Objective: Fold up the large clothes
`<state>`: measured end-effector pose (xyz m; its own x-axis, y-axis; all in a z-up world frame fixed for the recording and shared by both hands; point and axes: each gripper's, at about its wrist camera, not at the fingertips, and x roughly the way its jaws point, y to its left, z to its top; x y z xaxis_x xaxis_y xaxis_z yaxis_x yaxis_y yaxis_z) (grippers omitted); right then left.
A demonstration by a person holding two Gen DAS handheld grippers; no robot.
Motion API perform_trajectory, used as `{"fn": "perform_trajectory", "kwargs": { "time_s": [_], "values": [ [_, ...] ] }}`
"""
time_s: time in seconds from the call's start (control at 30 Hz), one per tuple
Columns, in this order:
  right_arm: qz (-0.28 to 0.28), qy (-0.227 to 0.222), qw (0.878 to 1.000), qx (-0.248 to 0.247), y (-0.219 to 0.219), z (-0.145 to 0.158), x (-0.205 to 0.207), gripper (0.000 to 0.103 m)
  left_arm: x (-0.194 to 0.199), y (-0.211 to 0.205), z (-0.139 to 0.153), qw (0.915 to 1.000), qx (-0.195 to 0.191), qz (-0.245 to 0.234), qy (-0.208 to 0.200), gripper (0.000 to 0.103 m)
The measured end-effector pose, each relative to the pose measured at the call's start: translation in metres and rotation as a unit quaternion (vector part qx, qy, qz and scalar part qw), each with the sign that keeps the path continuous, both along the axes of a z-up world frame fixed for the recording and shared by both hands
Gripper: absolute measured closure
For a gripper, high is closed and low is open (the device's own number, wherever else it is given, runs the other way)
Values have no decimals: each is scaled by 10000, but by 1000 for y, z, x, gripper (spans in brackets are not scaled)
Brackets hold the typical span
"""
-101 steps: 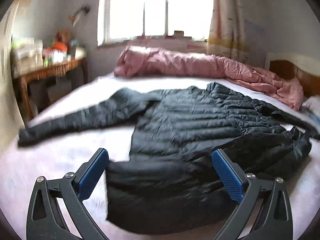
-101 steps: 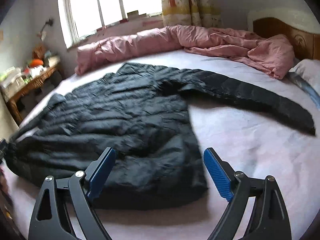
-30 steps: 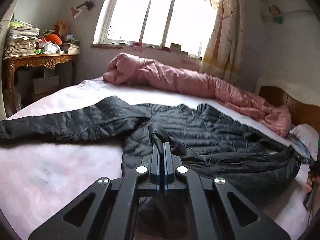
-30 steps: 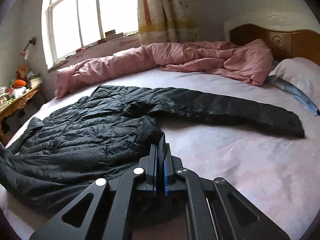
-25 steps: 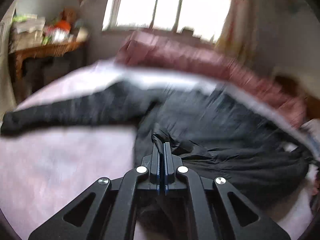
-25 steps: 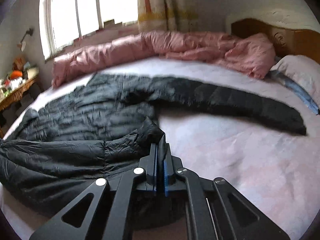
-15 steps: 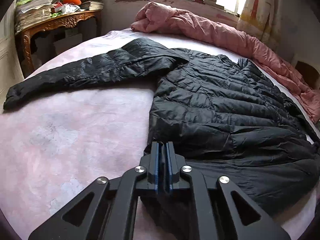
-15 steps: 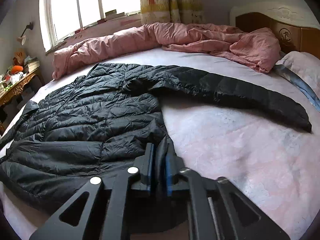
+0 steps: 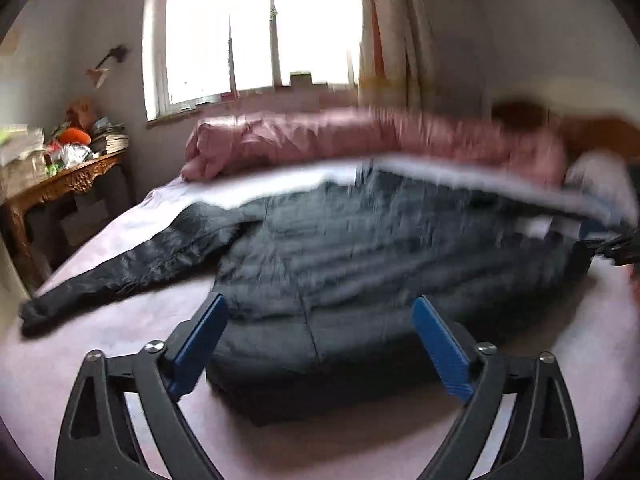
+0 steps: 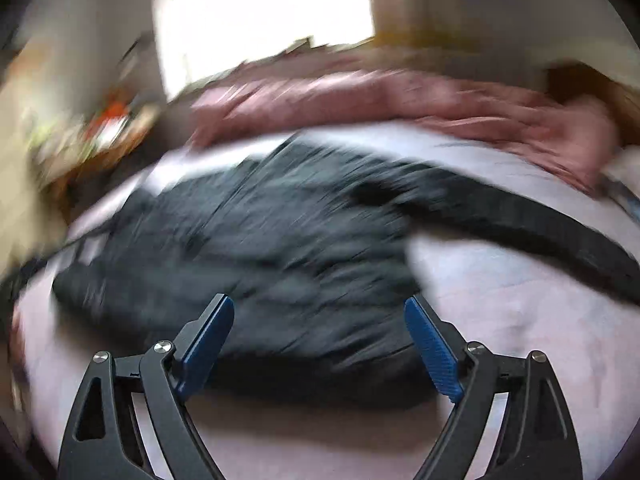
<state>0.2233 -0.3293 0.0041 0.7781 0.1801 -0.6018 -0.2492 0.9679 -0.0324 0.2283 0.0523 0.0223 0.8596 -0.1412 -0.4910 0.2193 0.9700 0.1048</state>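
The black quilted puffer jacket (image 9: 360, 264) lies spread flat on the pale pink bed sheet (image 9: 100, 344), with its sleeves stretched out to both sides. The left gripper (image 9: 320, 344) has its blue-padded fingers spread wide and holds nothing. The right gripper (image 10: 318, 342) is spread wide too, above the jacket's hem. A crumpled pink quilt (image 9: 304, 140) lies behind the jacket.
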Motion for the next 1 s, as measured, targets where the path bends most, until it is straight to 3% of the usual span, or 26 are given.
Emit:
{"fn": "perform_trajectory", "kwargs": {
  "time_s": [0.03, 0.1, 0.23, 0.3, 0.33, 0.43, 0.47, 0.6, 0.73, 0.8, 0.87, 1.0],
  "values": [
    [58, -144, 9993, -335, 11, -3, -3, 14, 4, -4, -5, 9998, 90, 96, 176, 8],
    [-132, -367, 9959, -812, 28, -8, -3, 14, 8, -7, -8, 9998, -116, 85, 97, 8],
    [-331, -100, 9986, -394, 40, -17, 8, 14, 29, -14, -13, 9990, -323, 216, 233, 8],
    [-434, 7, 9980, -449, 44, -23, 12, 14, 42, -15, -25, 9970, -156, 448, 614, 8],
    [-426, 42, 9979, -478, 45, -24, 12, 14, 52, -13, -36, 9927, -42, 674, 1002, 8],
    [-192, 457, 9984, -262, 41, -32, 16, 14, 60, 0, -57, 9804, -277, 877, 1743, 7],
    [-125, 644, 9976, -206, 40, -37, 20, 14, 58, 2, -59, 9790, -333, 893, 1801, 7],
    [-235, 632, 9976, -145, 32, -38, 19, 14, 49, 7, -58, 9814, -410, 811, 1689, 9],
    [-57, 315, 9986, -412, 39, -25, 7, 14, 22, 5, -30, 9924, -779, 129, 942, 12],
    [251, 327, 9971, -636, 48, -21, -3, 14, 5, -7, -14, 9984, -259, 27, 494, 11],
    [623, 472, 9914, -1051, 63, -23, -12, 14, -8, -23, -8, 9989, 308, -102, 330, 10],
    [753, 645, 9798, -1736, 85, -40, -16, 14, -10, -38, -16, 9947, 434, -544, 752, 9]
  ]
}}
